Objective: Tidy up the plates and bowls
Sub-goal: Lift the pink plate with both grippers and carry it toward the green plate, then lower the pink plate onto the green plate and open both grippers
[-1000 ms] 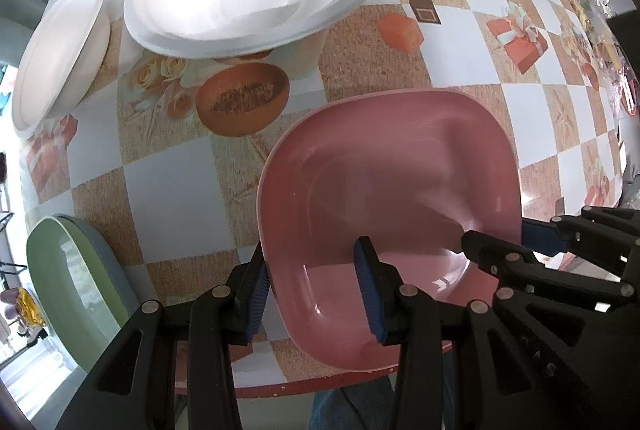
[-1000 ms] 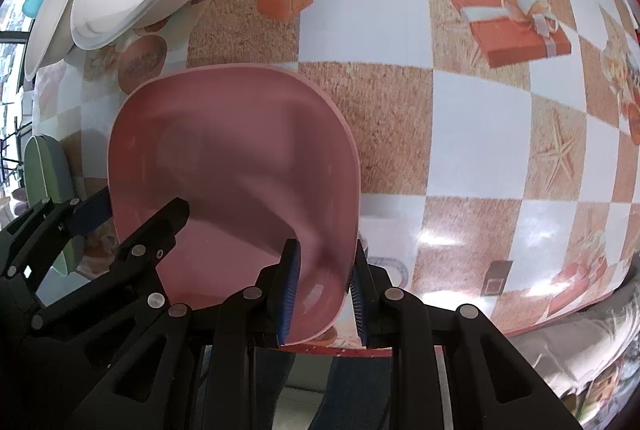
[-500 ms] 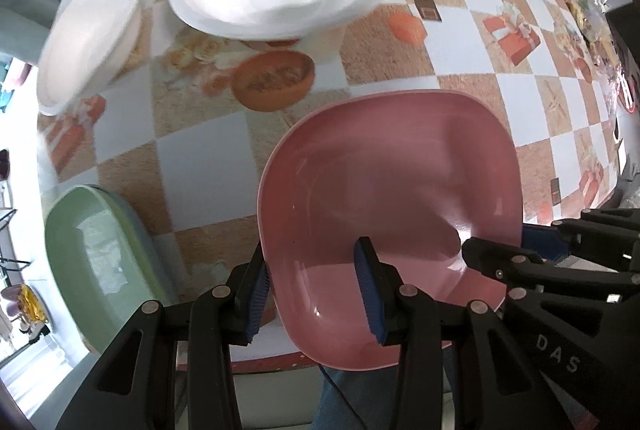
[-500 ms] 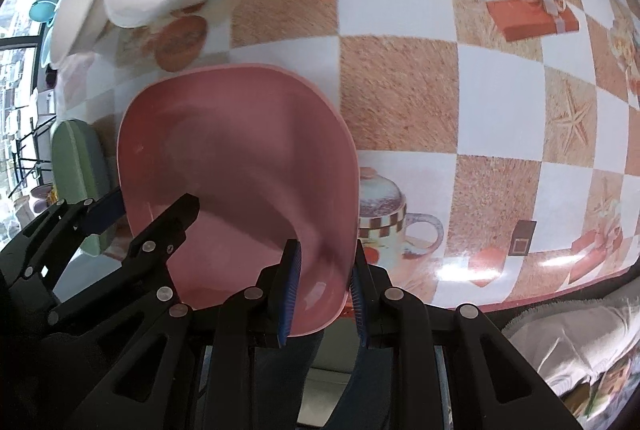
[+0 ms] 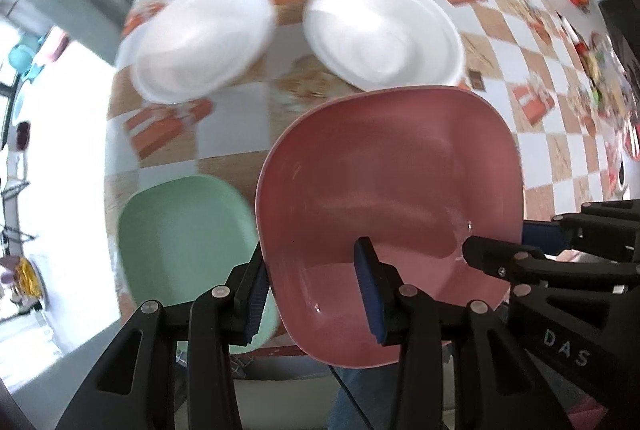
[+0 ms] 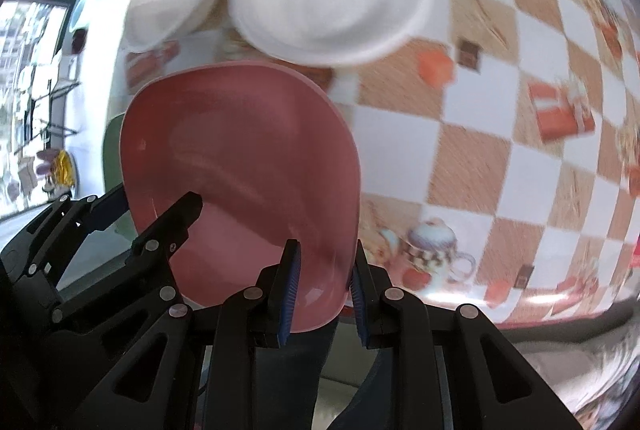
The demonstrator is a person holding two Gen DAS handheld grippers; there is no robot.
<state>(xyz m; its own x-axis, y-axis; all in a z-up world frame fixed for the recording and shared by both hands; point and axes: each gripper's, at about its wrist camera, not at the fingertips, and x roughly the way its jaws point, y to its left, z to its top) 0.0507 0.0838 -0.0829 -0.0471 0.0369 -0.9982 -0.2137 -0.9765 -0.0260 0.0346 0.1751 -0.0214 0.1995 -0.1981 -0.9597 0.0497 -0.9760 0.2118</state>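
The pink bowl [image 5: 390, 222] fills the middle of the left wrist view, clear of the worktop [image 5: 516, 69] and carried between both tools. The left gripper [image 5: 316, 294] has its near-left rim pinched, one blue-padded finger outside the wall and one inside the basin, closed down on that wall. The right gripper [image 6: 322, 288] does the same at the bowl's opposite side, fingers narrow, rim clamped between the pads. Both tools point down at the bowl from its near edge, so the bowl hangs ahead of the fingers with its open side facing the cameras, tilted a little.

Lower left of the left view, just beside and partly under the pink rim, sits the green bowl [image 5: 180, 242] near the worktop's front edge. It looks the same squarish shape, so I'd judge it the nesting target: the pink one lies to its right and needs to travel toward frame left. The left hand is the nearer one.

Further up, three white bowls [image 5: 380, 35] crowd the upper middle, well apart from the green one. Open checked cloth stretches to the right; the tight side is the worktop's front edge below the green bowl, with floor beyond.
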